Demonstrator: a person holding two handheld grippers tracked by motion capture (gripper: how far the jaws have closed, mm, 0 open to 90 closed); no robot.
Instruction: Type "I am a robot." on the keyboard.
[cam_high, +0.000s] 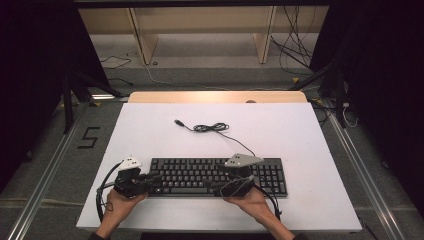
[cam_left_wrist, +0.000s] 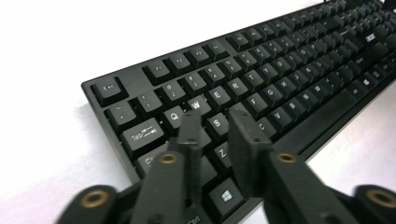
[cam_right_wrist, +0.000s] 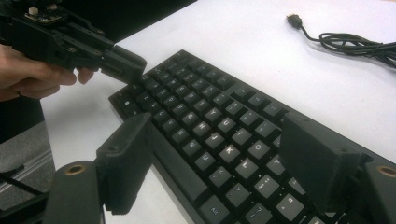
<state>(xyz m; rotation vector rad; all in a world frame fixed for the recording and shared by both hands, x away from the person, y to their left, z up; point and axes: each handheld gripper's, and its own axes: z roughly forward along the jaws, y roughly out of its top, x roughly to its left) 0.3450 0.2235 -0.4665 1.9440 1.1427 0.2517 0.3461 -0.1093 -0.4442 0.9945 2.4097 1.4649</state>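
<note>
One black keyboard (cam_high: 220, 177) lies low in the middle of the high view on the white table (cam_high: 300, 140). Its one cable (cam_high: 212, 128) curls above it. There are two grippers. The left gripper (cam_left_wrist: 215, 123) is a little open over the A and S keys, pinching nothing. The right gripper (cam_right_wrist: 215, 158) is spread wide above the keys, holding nothing.

One black keyboard (cam_high: 218, 176), one coiled USB cable (cam_high: 212, 128), two grippers: left gripper (cam_high: 152, 178), right gripper (cam_high: 212, 188).
</note>
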